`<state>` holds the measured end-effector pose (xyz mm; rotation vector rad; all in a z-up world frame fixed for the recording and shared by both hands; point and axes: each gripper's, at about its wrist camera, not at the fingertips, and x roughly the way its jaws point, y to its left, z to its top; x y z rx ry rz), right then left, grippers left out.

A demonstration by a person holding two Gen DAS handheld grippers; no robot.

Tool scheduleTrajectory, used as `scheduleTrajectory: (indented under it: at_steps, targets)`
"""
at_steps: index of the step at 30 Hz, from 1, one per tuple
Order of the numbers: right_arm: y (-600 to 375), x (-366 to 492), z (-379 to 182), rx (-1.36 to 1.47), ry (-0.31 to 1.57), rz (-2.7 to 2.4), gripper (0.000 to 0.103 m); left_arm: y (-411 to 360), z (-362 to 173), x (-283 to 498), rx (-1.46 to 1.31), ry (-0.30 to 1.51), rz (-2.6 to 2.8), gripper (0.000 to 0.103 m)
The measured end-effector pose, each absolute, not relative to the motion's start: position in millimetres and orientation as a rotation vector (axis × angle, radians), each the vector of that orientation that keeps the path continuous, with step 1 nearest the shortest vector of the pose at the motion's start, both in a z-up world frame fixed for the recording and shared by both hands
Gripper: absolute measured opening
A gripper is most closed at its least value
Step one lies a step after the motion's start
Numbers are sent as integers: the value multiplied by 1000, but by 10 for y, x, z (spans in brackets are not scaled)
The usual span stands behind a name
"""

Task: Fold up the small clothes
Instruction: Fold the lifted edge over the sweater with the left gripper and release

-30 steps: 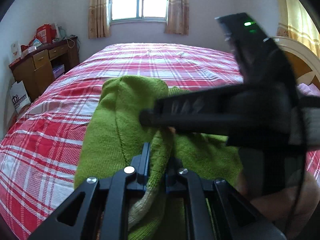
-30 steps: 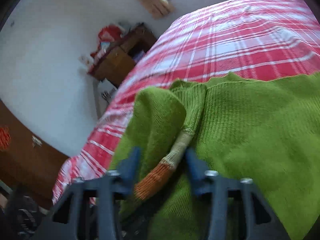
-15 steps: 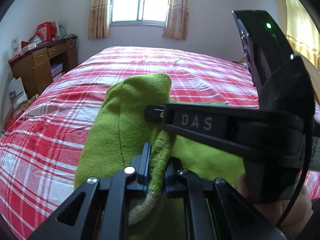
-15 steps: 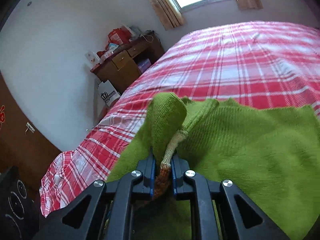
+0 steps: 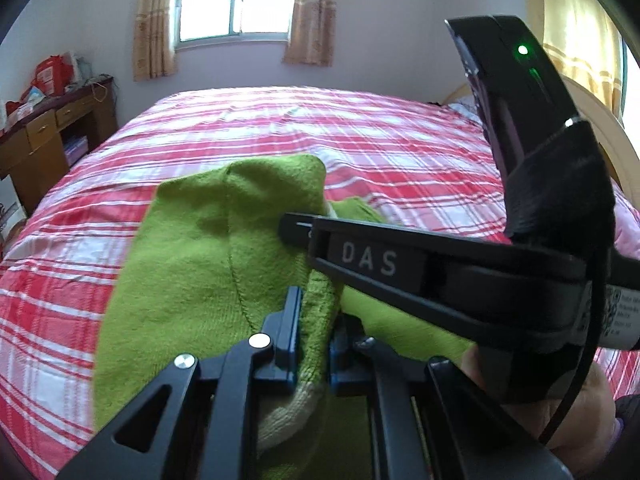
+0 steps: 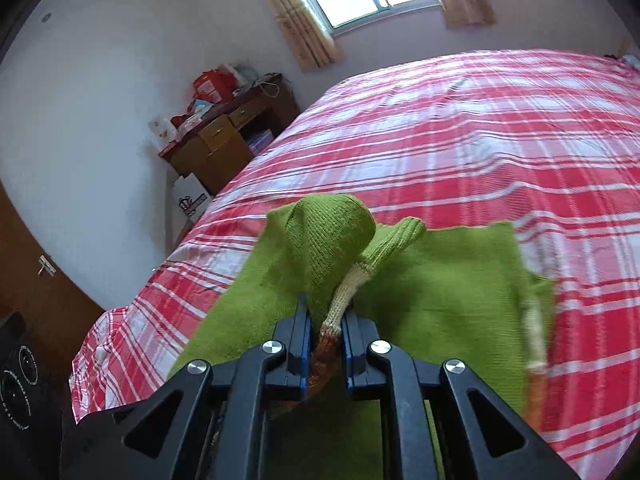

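Note:
A green knit sweater (image 5: 192, 280) lies on the red plaid bed (image 5: 400, 152), with a fold raised toward the cameras. My left gripper (image 5: 314, 304) is shut on a ribbed green edge that ends in a cream band. In the left wrist view my right gripper (image 5: 296, 226) crosses in from the right, just above that fold. In the right wrist view the right gripper (image 6: 325, 312) is shut on a sleeve cuff (image 6: 344, 296) striped cream and orange, and the sleeve humps up ahead of it. The sweater's body (image 6: 440, 300) lies flat behind, with a second cuff (image 6: 536, 336) blurred at its right edge.
A wooden desk (image 6: 224, 144) piled with red bags stands at the far left by the wall, with a white bag (image 6: 190, 198) on the floor beside it. A curved headboard (image 5: 600, 128) lies to the right. A black speaker (image 6: 16, 380) sits low on the left. A hand (image 5: 580, 408) holds the right gripper.
The right jaws, apart around the cuff a second ago, have closed on it. Both grippers have lifted and pulled back with the fabric, so more of the bed shows.

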<state>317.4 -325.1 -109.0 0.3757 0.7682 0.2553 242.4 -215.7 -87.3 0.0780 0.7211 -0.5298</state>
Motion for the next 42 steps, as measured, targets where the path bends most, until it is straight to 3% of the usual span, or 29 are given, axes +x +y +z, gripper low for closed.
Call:
scheduleTrajectory:
  at_steps: [14, 20, 23, 24, 25, 27, 34, 37, 39, 42]
  targets:
    - [-4247, 3154, -1439, 455, 859, 192, 12, -3015, -1028, 2396, 117, 785, -567, 11]
    - [-4327, 3147, -1548, 500, 835, 202, 12, -2931, -945, 2236, 140, 780, -622, 14]
    - [-4379, 3073, -1534, 521, 833, 192, 14, -2644, -770, 2075, 126, 781, -661, 22]
    - [-4406, 2997, -1500, 539, 830, 185, 19, -2490, -712, 1980, 135, 768, -675, 32]
    - [-4429, 2924, -1462, 550, 824, 176, 19, -2324, -670, 1892, 138, 749, -685, 48]
    - [-4476, 2678, -1338, 565, 777, 144, 21, -2012, -636, 1751, 134, 702, -674, 64]
    - [-4165, 1671, -922, 540, 684, 147, 22, -986, -807, 1574, 91, 705, -553, 65]
    - [-3836, 1474, -771, 464, 664, 179, 39, -867, -1023, 1684, 82, 777, -469, 65]
    - [-3597, 1436, -696, 370, 663, 195, 60, -874, -1091, 1706, 89, 797, -468, 65]
    - [-3207, 1543, -689, 169, 707, 213, 60, -1063, -1148, 1674, 184, 771, -468, 66]
